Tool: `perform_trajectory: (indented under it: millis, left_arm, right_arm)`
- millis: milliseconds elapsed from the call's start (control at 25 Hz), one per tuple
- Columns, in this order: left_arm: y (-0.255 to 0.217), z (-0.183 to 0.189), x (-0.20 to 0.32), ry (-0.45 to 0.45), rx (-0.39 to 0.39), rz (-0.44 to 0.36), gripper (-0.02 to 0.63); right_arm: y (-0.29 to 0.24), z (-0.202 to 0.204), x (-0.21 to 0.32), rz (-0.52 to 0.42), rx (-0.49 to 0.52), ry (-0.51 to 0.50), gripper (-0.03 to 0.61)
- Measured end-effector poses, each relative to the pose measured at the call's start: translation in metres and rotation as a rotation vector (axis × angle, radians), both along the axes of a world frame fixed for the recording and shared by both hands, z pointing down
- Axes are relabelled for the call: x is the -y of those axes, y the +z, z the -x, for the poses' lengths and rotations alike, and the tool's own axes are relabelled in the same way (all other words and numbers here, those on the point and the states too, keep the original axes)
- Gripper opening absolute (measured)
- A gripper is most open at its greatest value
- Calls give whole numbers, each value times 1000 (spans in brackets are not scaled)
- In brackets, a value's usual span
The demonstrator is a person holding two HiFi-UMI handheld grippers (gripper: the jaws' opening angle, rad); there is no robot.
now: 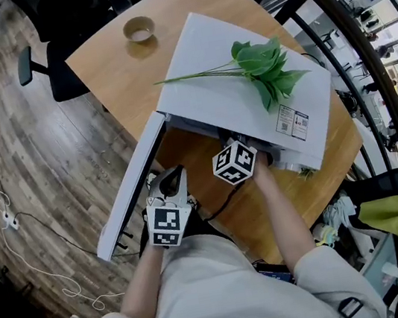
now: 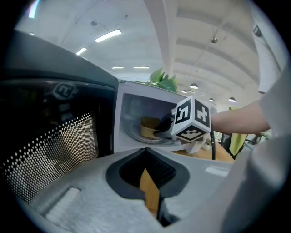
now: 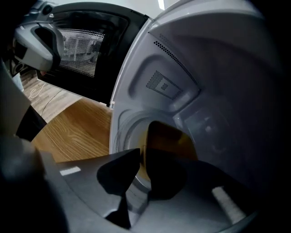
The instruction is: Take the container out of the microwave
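Right, over on the left the door (image 1: 131, 184) of the microwave (image 1: 232, 88) is swung fully open, and that looks deliberate: it leaves the cavity mouth free for a straight reach. Just inside the door, the left hand-held gripper (image 1: 177, 170) hangs low in front of the oven with its jaws drawn together and nothing in them, only a sliver of wood showing through the gap. It's parked out of the lane, I'd say, ready to help if needed. Next along, the right hand-held gripper (image 3: 142, 157) is deep in the cavity, jaws narrowed onto the near wall of the container (image 2: 149, 127), one jaw inside the rim, one outside. That's a rim pinch, the sensible hold for a squat brown tub with no handle. The container itself sits on the turntable (image 2: 136, 136) inside the microwave, not yet out. A leafy plant (image 1: 263, 68) lies across the oven's top, so a level pull that doesn't jolt the case seems wise. As for the surface, it's a rounded wooden bench (image 1: 117, 77) with a small bowl (image 1: 139, 28) near the far edge and bare wood in front of the oven to land on. Around it, plank floor (image 1: 23, 146) with a loose cable (image 1: 12, 216) at left, and a dark railing (image 1: 344, 32) curving down the right.
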State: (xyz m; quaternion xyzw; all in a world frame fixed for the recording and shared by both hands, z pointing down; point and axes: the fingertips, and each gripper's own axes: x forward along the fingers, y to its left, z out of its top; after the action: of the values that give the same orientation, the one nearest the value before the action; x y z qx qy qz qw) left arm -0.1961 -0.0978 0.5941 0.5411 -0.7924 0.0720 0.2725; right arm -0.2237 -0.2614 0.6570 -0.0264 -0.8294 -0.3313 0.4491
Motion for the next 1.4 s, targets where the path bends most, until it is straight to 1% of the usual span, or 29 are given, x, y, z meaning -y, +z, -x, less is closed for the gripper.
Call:
perform_trajectory:
  millis: [160,440,520,1400]
  left_arm:
    - [1,-2,-1,3,-2,2,2]
    - [-1,-4,-2,4,-2,1,3]
    - [-1,-5,-2,6,-1,2,3]
    - [-5,-19,-2,15,12,-10,3]
  right_arm:
    - [-1,-3,-3,36,5,13,57]
    - [-6,-6,-8,63,18,20,43]
    - [-7,-7,-10,67,20,21,34]
    - [-25,-25,-30,120,61,24,32]
